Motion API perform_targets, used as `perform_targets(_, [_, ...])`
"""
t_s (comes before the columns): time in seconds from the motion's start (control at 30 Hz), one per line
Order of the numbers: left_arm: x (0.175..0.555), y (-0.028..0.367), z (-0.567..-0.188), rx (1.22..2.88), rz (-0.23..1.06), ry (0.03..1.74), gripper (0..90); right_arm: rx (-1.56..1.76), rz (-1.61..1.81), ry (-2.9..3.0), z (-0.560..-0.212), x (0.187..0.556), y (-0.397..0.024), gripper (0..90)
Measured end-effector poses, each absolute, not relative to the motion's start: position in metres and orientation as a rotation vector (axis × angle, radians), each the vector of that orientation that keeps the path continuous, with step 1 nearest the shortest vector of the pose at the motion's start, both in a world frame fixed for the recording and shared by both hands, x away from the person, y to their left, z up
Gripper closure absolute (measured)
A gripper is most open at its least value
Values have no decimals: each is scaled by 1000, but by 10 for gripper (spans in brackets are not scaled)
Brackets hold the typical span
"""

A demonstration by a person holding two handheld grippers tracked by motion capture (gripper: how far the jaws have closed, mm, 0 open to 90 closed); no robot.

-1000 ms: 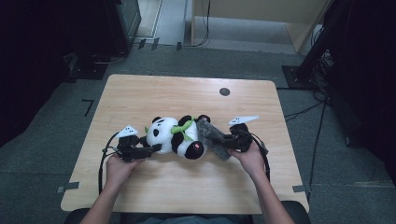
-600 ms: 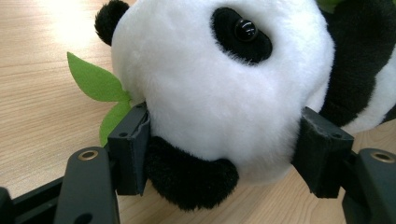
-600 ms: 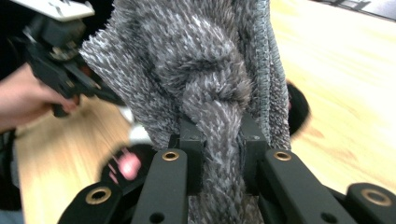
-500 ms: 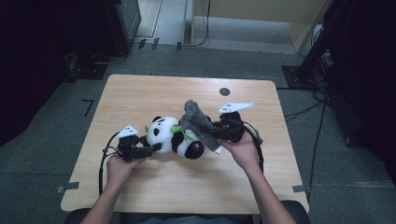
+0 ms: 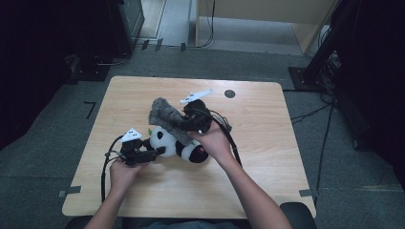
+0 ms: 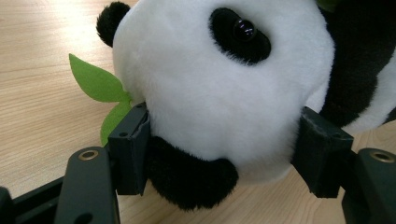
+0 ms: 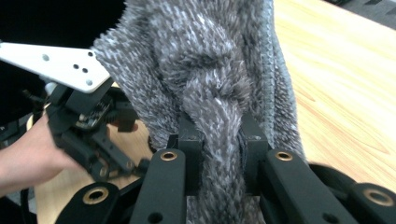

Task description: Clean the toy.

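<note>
Nearest the person, the left gripper (image 5: 154,155) is clamped on the head of the panda plush (image 6: 219,88), whose white fur is squeezed between both pads (image 6: 133,149); the panda lies on its side on the wooden table (image 5: 267,143), a green felt leaf (image 6: 95,84) beside its head. Just beyond and above it, a fold of the grey fuzzy cloth (image 7: 210,88) is pinched tight by the right gripper (image 7: 219,149) and is held lifted over the panda's body.
</note>
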State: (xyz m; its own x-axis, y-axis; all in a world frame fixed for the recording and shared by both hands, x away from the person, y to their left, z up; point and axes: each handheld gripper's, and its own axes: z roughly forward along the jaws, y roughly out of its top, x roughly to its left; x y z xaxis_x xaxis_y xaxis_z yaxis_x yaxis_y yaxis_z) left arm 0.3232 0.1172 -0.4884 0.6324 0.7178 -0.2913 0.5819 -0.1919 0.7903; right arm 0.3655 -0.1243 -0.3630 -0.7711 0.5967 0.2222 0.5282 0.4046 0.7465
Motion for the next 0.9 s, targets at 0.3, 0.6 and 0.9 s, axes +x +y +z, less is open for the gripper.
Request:
perform_targets(0.3, [320,115,-488,1879,195,1043,315,1039,1149,2626,-388,383,-76,761])
perform_targets(0.6, [320,116,-488,1889,188,1055,316,930,1024,2645,-397,373,-61,765])
perform_targets(0.9, [322,119,-489,1874,146,1064,327,822,1000,2721,-399,357,-68,775])
